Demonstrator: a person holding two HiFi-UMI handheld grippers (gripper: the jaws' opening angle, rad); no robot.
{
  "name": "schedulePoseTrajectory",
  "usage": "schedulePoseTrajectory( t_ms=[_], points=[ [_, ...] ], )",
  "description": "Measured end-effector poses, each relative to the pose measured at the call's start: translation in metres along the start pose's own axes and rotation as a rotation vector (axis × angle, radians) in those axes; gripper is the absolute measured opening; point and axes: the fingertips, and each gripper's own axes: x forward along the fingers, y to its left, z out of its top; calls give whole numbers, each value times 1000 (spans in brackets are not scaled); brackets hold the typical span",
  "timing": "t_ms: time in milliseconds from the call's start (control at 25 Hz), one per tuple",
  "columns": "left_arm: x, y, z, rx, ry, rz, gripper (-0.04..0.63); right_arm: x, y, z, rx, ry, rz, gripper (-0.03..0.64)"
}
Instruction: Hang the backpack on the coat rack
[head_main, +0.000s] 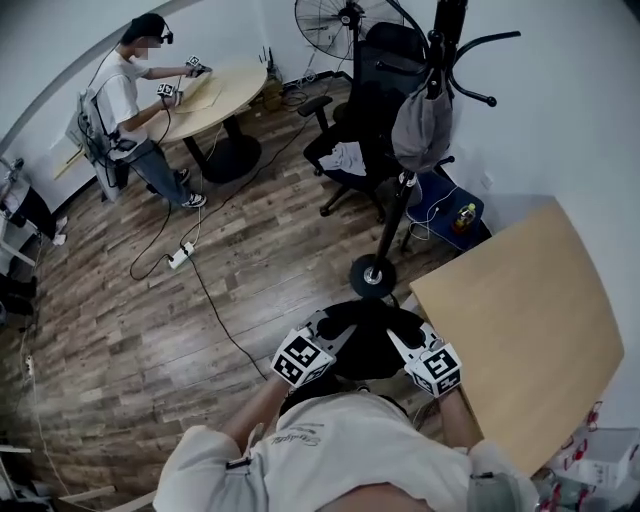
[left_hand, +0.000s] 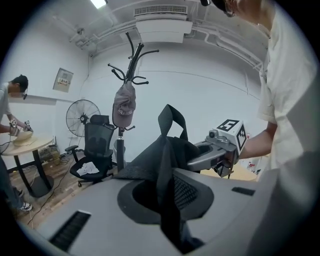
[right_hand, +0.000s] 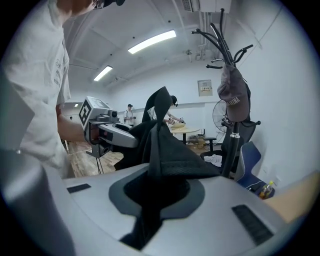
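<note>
In the head view a black backpack (head_main: 365, 338) hangs between my two grippers, just in front of my chest. My left gripper (head_main: 332, 338) is shut on its left side and my right gripper (head_main: 402, 342) on its right side. In the left gripper view a strap of the backpack (left_hand: 167, 150) runs down into the shut jaws. The right gripper view shows the backpack (right_hand: 162, 147) pinched the same way. The black coat rack (head_main: 402, 190) stands ahead on a round base, with a grey cap (head_main: 421, 125) on one hook. Its upper hooks (left_hand: 131, 55) are bare.
A wooden table (head_main: 530, 320) is close at my right. A black office chair (head_main: 365, 110) and a fan (head_main: 325, 22) stand behind the rack, with a blue seat (head_main: 450, 205) beside it. Cables (head_main: 200, 285) cross the wooden floor. Another person (head_main: 125, 95) works at a round table (head_main: 225, 95) far left.
</note>
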Motion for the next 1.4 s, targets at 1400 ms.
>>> schedulePoseTrajectory(
  t_ms=[1400],
  points=[
    [139, 203, 68, 197, 57, -200, 41, 137, -193, 43, 83, -40, -209, 29]
  ],
)
